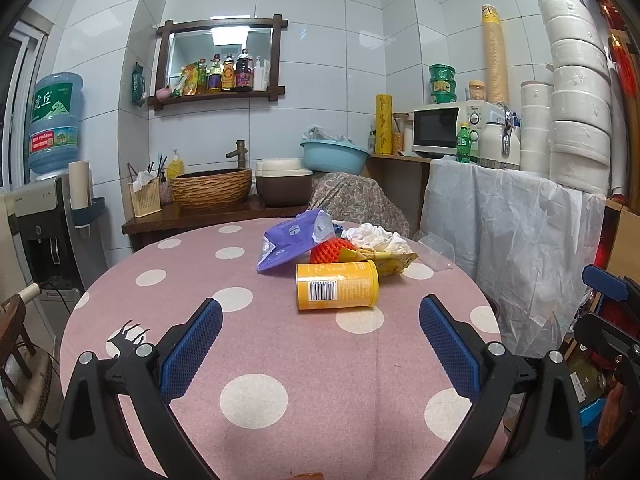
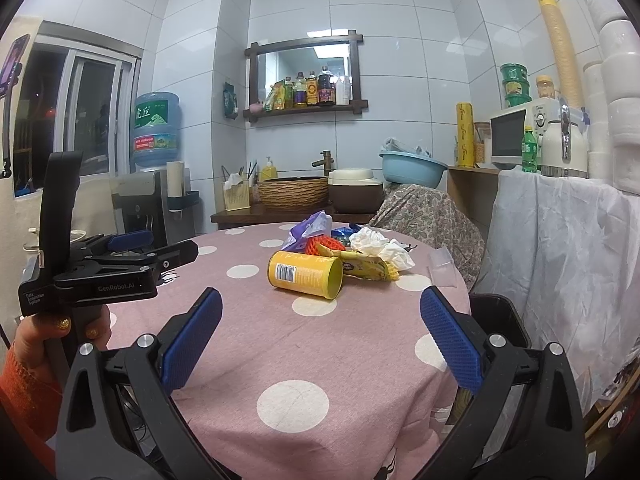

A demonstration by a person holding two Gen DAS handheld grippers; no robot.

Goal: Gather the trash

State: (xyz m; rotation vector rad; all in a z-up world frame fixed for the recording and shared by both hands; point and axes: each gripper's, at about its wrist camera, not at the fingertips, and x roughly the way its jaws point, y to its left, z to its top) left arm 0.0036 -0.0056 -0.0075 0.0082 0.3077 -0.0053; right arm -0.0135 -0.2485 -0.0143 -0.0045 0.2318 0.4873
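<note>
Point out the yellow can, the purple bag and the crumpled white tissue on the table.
yellow can (image 1: 337, 285), left wrist view: middle of its side, right of the barcode.
purple bag (image 1: 286, 245), left wrist view: centre of the purple face.
crumpled white tissue (image 2: 378, 246), right wrist view: middle of the wad.

- The room is bright and the light is even, cool and white.
- A ceiling lamp shows as a bright patch in the dark wood-framed wall mirror (image 1: 221, 52), so the light comes from above.
- The shiny white wall tiles (image 1: 320, 20) have soft pale glare spots.
- Shadows on the pink cloth with white dots (image 1: 280, 360) are weak and small.
- The window (image 2: 90, 116) is dark.
- Both pictures bend round at the edges, with black corners.
- The middle looks sharp; the edges are a bit smeared.
</note>
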